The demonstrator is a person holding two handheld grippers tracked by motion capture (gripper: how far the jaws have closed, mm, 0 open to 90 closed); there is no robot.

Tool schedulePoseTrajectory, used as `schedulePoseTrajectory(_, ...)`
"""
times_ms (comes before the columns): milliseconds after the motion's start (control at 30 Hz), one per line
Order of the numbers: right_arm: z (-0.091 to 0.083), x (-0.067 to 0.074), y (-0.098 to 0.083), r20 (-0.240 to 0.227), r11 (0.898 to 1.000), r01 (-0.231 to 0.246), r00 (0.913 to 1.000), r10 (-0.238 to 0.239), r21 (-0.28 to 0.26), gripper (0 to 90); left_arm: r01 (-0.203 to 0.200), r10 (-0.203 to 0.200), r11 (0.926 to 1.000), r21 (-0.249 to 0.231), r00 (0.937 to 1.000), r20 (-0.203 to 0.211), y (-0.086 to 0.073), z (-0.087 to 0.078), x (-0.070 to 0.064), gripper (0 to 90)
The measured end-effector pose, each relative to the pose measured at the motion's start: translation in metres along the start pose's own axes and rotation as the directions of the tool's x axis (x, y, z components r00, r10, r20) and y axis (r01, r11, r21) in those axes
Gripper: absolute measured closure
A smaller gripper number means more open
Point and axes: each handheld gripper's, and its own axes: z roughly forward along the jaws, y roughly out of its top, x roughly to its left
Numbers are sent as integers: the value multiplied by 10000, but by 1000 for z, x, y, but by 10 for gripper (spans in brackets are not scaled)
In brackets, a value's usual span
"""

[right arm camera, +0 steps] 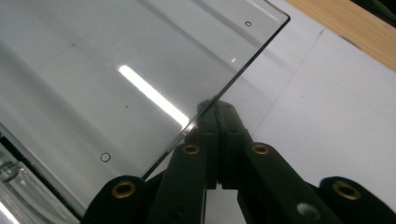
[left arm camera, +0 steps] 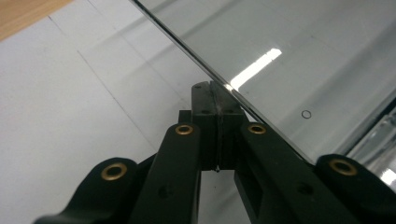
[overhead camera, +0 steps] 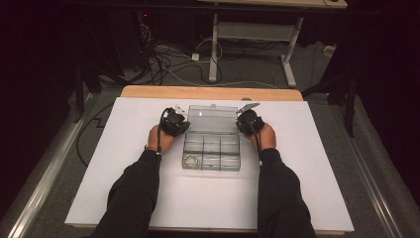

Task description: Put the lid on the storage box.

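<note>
The clear plastic box (overhead camera: 212, 148) sits mid-bench on the white sheet (overhead camera: 124, 188), one box with its single hinged lid (overhead camera: 212, 119) swung up and back. Its tray is split into small square compartments, two rows as far as I can count; the front left one holds a small coil of something yellowish (overhead camera: 190, 160), too small to identify. I can read no writing or brand on it. At the lid's left edge the left tongs (left arm camera: 216, 100) are closed together, their black tips against the smooth transparent panel's rim. At the right edge the right tongs (right arm camera: 216, 109) are likewise pressed together beside the lid's rounded corner. Two dark-sleeved forearms flank the box.
</note>
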Motion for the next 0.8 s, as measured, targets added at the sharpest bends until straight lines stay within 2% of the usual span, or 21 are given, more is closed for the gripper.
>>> schedulePoseTrajectory(467,-14,1,9,342,9987,-144,9993,161,-494,900,-95,64,9983,-569,9985,-540,11,-14,0,861)
schedulePoseTrajectory(600,-20,2,15,603,9983,162,9981,-128,-560,900,-182,134,9967,-793,9981,-605,15,-20,0,861)
schedulePoseTrajectory(800,-31,2,22,783,9962,256,9967,-191,-827,900,-355,277,9945,-981,9964,-798,22,-28,-1,862)
